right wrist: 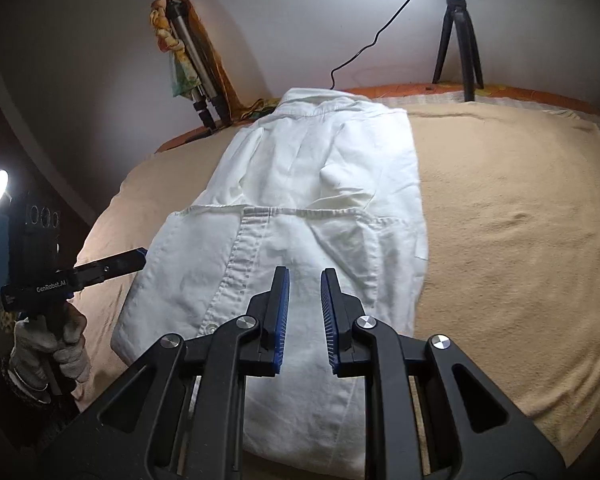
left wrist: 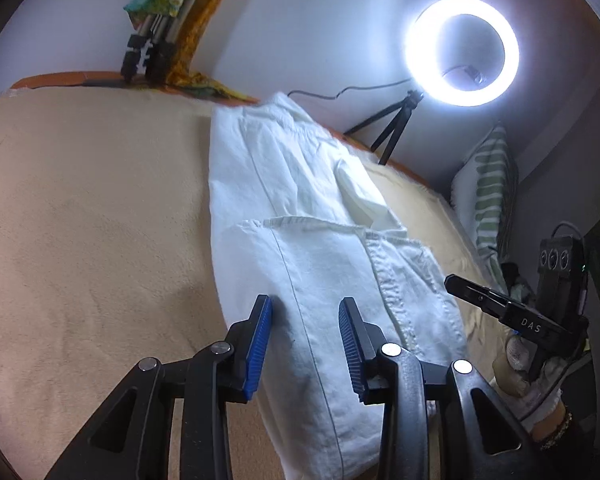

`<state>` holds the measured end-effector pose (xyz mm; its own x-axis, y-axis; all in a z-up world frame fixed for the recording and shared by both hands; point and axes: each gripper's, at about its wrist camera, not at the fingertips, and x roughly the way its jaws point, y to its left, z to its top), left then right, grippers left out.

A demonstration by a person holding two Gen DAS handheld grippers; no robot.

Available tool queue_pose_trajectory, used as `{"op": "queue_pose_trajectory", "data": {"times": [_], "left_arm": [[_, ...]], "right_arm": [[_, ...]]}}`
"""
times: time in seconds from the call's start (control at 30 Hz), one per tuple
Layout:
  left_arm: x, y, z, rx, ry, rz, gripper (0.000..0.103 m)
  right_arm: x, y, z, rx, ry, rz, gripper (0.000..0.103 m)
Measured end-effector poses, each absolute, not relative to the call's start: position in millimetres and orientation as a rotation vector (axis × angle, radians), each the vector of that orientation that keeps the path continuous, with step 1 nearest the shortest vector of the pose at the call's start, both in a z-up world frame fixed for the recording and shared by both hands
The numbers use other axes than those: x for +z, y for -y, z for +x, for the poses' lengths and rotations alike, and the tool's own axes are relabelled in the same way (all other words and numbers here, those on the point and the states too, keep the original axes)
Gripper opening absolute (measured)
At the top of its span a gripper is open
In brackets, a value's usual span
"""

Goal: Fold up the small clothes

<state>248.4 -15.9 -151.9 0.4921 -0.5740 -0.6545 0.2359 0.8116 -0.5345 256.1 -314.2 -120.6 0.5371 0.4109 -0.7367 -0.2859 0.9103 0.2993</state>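
We hold both tools, left (left wrist: 305,344) and right (right wrist: 304,316), apart and empty over the half-folded white shirt (right wrist: 300,184), ready to pinch its six-o'clock edge.

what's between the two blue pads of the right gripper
In the right wrist view, only the white shirt shows through the open gap of the right gripper; nothing is pinched.

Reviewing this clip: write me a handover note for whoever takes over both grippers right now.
Left gripper: open, empty, over the near end of the white shirt.
Right gripper: open, empty, over the shirt's near half.
Shirt lies lengthwise on the beige blanket, collar at the far end.
Done: sides appear folded in, bottom part folded up over the middle.
Left: probably one more fold toward the collar, then smoothing.
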Motion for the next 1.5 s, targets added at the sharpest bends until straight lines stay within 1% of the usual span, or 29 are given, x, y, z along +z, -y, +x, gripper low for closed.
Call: {"op": "queue_pose_trajectory", "data": {"times": [0.13, 0.17, 0.2, 0.27, 0.3, 0.33, 0.37, 0.4, 0.43, 0.47, 0.5, 0.53, 0.57, 0.6, 0.77, 0.8, 0.87, 0.9, 1.0, 1.23, 1.27, 1.3, 1.33, 1.4, 1.43, 1.47, 1.5], "left_arm": [[-167, 28, 265, -0.42, -0.991, -0.292, 0.035], [-171, 27, 268, -0.418, -1.003, -0.297, 0.038], [-173, 24, 271, -0.419, -1.008, -0.309, 0.039], [-171, 22, 274, -0.424, -1.019, -0.308, 0.039], [-169, 22, 277, -0.426, -1.022, -0.298, 0.039], [-165, 22, 281, -0.428, -1.023, -0.298, 0.037], [-161, 20, 287, -0.433, -1.02, -0.304, 0.037], [-156, 19, 293, -0.436, -1.01, -0.311, 0.038], [-150, 16, 302, -0.432, -0.992, -0.315, 0.039], [-145, 14, 310, -0.428, -0.981, -0.317, 0.042], [-142, 11, 320, -0.42, -0.973, -0.319, 0.048], [-141, 8, 331, -0.413, -0.966, -0.323, 0.051], [-142, 5, 343, -0.404, -0.963, -0.326, 0.055], [-145, 1, 356, -0.395, -0.966, -0.327, 0.056], [-171, -15, 412, -0.356, -1.023, -0.388, 0.058], [-176, -17, 421, -0.355, -1.03, -0.412, 0.058], [-181, -21, 434, -0.375, -1.023, -0.466, 0.059], [-182, -22, 439, -0.38, -1.015, -0.479, 0.059], [-184, -19, 456, -0.402, -1.009, -0.479, 0.059], [-188, -9, 470, -0.437, -0.977, -0.489, 0.058], [-188, -8, 471, -0.441, -0.977, -0.481, 0.056], [-188, -6, 472, -0.444, -0.98, -0.476, 0.049], [-189, -6, 474, -0.449, -0.987, -0.475, 0.045], [-192, -5, 478, -0.454, -0.997, -0.487, 0.029], [-193, -5, 481, -0.456, -1.001, -0.495, 0.026], [-194, -4, 482, -0.456, -1.005, -0.498, 0.018], [-195, -4, 483, -0.453, -1.007, -0.496, 0.012]], "right_arm": [[-145, 314, 278, 0.352, -0.994, 0.159, 0.017], [-154, 319, 285, 0.309, -1.028, 0.166, 0.017], [-160, 324, 290, 0.298, -1.054, 0.188, 0.014], [-160, 330, 295, 0.311, -1.074, 0.221, 0.013], [-158, 329, 296, 0.318, -1.082, 0.207, 0.014], [-155, 329, 296, 0.334, -1.089, 0.202, 0.018], [-150, 329, 297, 0.359, -1.088, 0.216, 0.02], [-142, 331, 298, 0.404, -1.07, 0.238, 0.022], [-135, 333, 301, 0.431, -1.045, 0.248, 0.029], [-127, 337, 306, 0.441, -1.01, 0.249, 0.037], [-121, 341, 312, 0.443, -0.982, 0.246, 0.04], [-118, 345, 319, 0.438, -0.964, 0.245, 0.041], [-116, 350, 330, 0.425, -0.953, 0.243, 0.042], [-116, 353, 340, 0.414, -0.954, 0.236, 0.042], [-142, 372, 410, 0.377, -1.023, 0.276, 0.042], [-148, 375, 423, 0.382, -1.032, 0.299, 0.043], [-158, 378, 444, 0.383, -1.034, 0.322, 0.049], [-162, 376, 454, 0.384, -1.035, 0.32, 0.049], [-174, 369, 473, 0.389, -1.053, 0.299, 0.049], [-175, 373, 492, 0.423, -1.016, 0.338, 0.049], [-175, 373, 493, 0.426, -1.013, 0.346, 0.049], [-175, 373, 495, 0.43, -1.01, 0.349, 0.049], [-175, 372, 497, 0.434, -1.008, 0.347, 0.049], [-175, 368, 502, 0.44, -1.009, 0.338, 0.049], [-175, 365, 504, 0.442, -1.007, 0.331, 0.044], [-175, 361, 505, 0.446, -1.011, 0.319, 0.031], [-176, 359, 505, 0.448, -1.019, 0.309, 0.024]]}}
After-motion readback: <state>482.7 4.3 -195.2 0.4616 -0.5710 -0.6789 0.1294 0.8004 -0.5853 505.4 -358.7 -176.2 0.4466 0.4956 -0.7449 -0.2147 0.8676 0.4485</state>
